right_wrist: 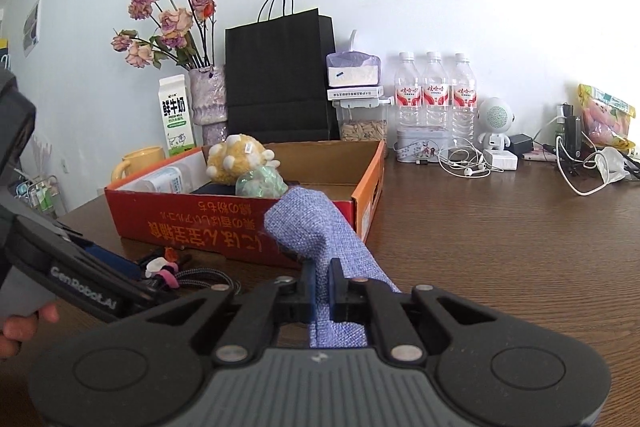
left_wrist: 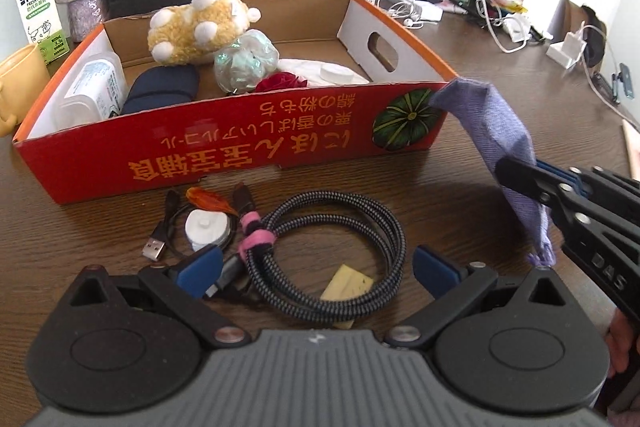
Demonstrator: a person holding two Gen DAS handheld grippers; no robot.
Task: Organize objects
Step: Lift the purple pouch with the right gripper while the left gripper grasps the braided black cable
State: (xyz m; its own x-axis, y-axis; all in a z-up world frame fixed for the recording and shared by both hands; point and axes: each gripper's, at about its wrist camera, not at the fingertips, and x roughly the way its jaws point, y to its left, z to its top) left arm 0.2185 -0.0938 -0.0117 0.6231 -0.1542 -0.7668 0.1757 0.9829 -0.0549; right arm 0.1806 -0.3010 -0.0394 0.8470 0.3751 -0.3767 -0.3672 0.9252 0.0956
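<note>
Right gripper (right_wrist: 320, 287) pinches a purple cloth pouch (right_wrist: 316, 231) at frame centre, likely bound for the red box (right_wrist: 192, 223); left gripper (left_wrist: 316, 267), jaws wide, hovers over the braided cable (left_wrist: 328, 239).

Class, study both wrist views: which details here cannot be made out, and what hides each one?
- Purple cloth pouch contents: both views, fabric closed; right claw clamps it.
- Red cardboard box floor: right wrist view, front wall hides it.
- Yellow slip end: left wrist view, under braided cable.
</note>
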